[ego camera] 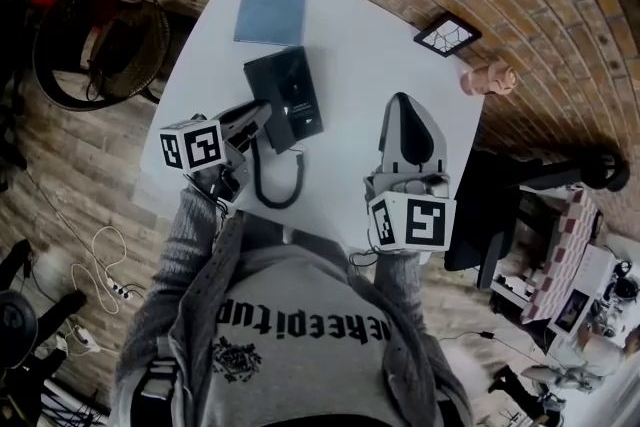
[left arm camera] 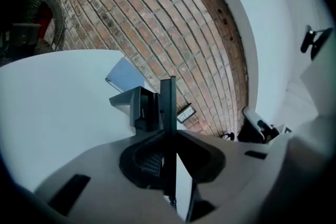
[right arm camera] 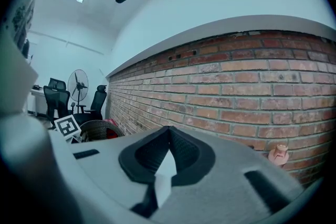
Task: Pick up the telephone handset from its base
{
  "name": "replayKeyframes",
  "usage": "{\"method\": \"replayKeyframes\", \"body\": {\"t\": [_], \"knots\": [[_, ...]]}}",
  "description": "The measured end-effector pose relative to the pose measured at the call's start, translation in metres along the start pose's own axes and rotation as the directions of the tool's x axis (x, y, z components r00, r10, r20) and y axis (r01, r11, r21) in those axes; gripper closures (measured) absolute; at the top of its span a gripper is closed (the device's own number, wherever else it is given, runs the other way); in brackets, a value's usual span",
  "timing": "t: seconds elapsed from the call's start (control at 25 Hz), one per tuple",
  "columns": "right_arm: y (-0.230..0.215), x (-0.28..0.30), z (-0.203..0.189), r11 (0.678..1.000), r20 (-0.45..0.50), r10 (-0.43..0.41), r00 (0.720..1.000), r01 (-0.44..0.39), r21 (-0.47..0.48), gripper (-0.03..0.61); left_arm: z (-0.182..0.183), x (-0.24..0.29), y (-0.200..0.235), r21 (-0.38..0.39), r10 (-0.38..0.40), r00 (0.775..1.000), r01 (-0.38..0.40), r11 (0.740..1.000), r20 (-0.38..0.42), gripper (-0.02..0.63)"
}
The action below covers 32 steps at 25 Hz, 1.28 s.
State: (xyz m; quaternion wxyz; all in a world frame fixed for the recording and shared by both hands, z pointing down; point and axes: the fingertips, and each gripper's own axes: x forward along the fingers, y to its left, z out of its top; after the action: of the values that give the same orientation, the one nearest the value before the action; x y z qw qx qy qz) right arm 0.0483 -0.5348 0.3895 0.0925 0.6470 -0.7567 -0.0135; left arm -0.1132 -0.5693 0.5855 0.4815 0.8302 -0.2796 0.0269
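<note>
The left gripper (left arm camera: 169, 136) is clamping its partly closed jaws on a thin dark slab, apparently the telephone handset (left arm camera: 168, 105) seen edge-on. It is sitting just beside the black base (ego camera: 285, 97), near the left edge of the white table (ego camera: 350, 35). A curly cord (ego camera: 277, 193) is trailing toward the near edge. The right gripper (ego camera: 404, 110), jaws together and empty, is hovering over bare tabletop, well apart from the phone.
</note>
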Motion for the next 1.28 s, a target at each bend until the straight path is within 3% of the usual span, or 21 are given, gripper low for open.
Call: {"method": "replayKeyframes", "body": {"t": [0.08, 0.28, 0.56, 0.92, 1.28], "knots": [[0.001, -0.004, 0.002, 1.0, 0.008, 0.011, 1.0, -0.011, 0.0, 0.575, 0.003, -0.006, -0.009, 0.0, -0.011, 1.0, 0.011, 1.0, 0.02, 0.546], [0.004, -0.017, 0.008, 0.999, 0.03, 0.044, 0.999, -0.044, -0.005, 0.575, 0.012, -0.029, -0.037, 0.088, -0.001, 0.996, -0.007, 0.996, 0.09, 0.546], [0.009, -0.034, 0.02, 0.995, 0.071, 0.103, 0.992, -0.102, -0.011, 0.575, 0.023, -0.066, -0.078, 0.165, 0.017, 0.975, -0.055, 0.985, 0.22, 0.546], [0.012, -0.06, 0.035, 0.986, 0.125, 0.166, 0.978, -0.165, -0.02, 0.575, 0.03, -0.111, -0.129, 0.283, 0.074, 0.928, -0.186, 0.941, 0.366, 0.546], [0.013, -0.092, 0.049, 0.977, 0.171, 0.211, 0.962, -0.209, -0.029, 0.575, 0.023, -0.151, -0.178, 0.324, 0.102, 0.876, -0.28, 0.904, 0.472, 0.546]]}}
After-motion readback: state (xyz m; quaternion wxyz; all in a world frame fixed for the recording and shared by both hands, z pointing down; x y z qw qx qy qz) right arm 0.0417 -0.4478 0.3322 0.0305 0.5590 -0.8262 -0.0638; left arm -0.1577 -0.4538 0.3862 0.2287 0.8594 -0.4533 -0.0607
